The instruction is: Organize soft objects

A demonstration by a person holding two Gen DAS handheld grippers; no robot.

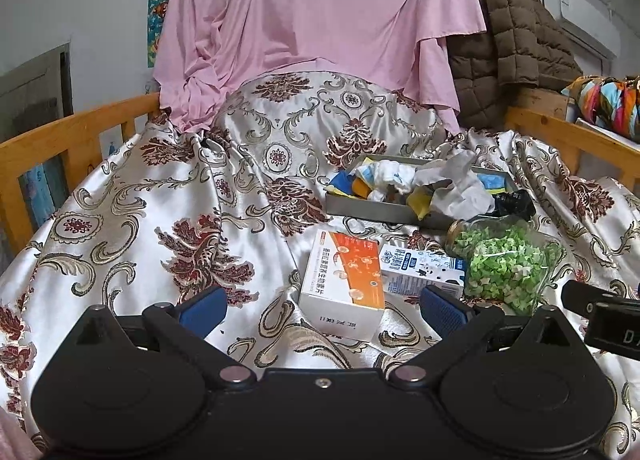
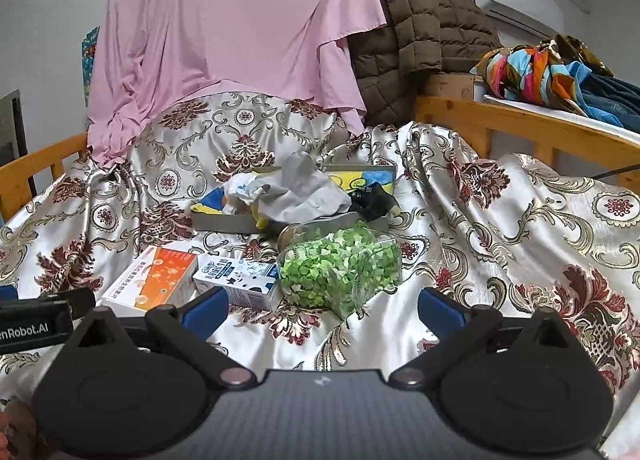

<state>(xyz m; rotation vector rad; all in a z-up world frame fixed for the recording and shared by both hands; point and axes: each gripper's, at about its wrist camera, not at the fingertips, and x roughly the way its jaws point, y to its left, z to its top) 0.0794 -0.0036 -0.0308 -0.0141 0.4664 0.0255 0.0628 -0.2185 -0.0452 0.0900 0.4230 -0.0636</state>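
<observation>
Satin, slippery-looking, covers the whole bed: a floral bedspread (image 2: 500,219) rumpled into folds, everything resting on it at a tilt.

Grey tray (image 1: 360,211) sits toward the middle of the bed, heaped with the soft things: a grey cloth (image 2: 304,191), a crumpled white cloth (image 1: 384,175), yellow and blue pieces, something black at its right end. The pile stands higher than the tray wall and the grey cloth hangs over the near edge. Risk, as I judge it: pull one piece and the rest comes along or slides off onto the satin.

Jar of green bits (image 2: 340,264) lies on its side just in front of the tray, with the milk carton (image 2: 236,280) touching it and the orange-and-white box (image 1: 344,280) beside that. These hard items lie between the grippers and the tray; a reach over them could knock the jar rolling.

Left gripper (image 1: 320,306): fingers wide apart, empty, hovering near the box. Right gripper (image 2: 322,306): fingers apart, empty, hovering near the jar.

Hard to make out: what the black item is, how many separate cloths are in the heap, whether the jar is capped.
</observation>
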